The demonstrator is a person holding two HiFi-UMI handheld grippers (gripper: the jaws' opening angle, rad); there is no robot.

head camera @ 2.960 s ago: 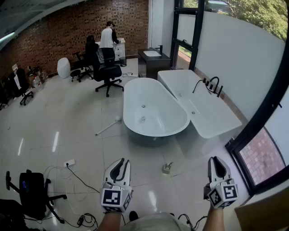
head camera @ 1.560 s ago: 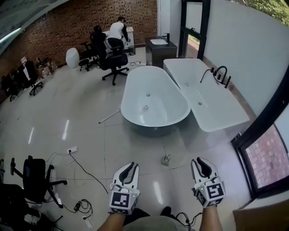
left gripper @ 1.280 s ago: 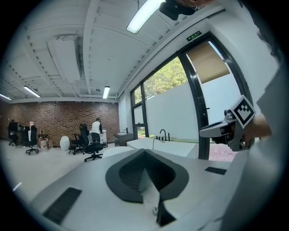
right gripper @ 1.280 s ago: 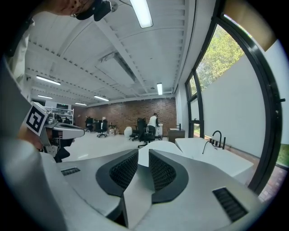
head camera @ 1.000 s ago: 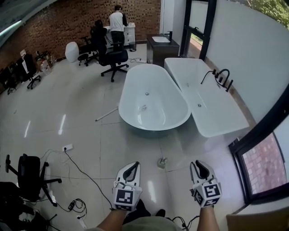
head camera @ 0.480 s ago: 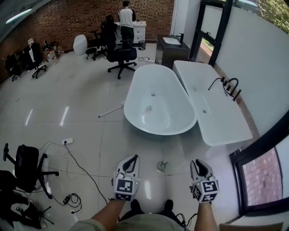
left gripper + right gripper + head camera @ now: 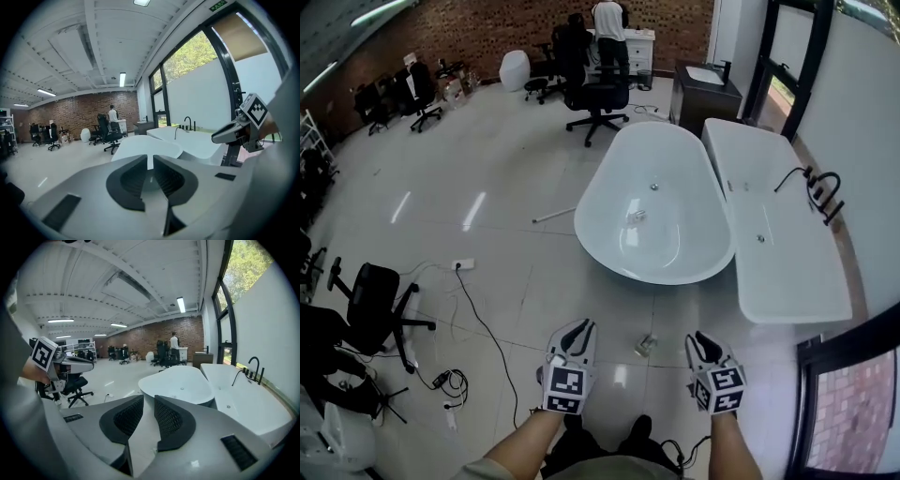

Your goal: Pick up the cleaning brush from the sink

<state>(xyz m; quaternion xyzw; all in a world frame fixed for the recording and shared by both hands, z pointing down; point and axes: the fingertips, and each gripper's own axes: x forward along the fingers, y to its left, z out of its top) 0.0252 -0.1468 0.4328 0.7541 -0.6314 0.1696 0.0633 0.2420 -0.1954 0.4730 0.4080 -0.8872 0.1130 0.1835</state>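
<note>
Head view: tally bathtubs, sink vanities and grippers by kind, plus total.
Bathtubs: 2, the oval bathtub and the rectangular bathtub
Vanities: 1, the sink vanity
Grippers: 2, the left gripper, fingers just opening with nothing between them, and the right gripper
Total: 5

Office chair [image 7: 598, 97] near person [image 7: 607, 17]; cables [image 7: 448, 380] on floor [image 7: 441, 169].

Small object [image 7: 636, 217] in oval tub [image 7: 675, 253]: too small to identify; floor item [image 7: 646, 346] likewise.
</note>
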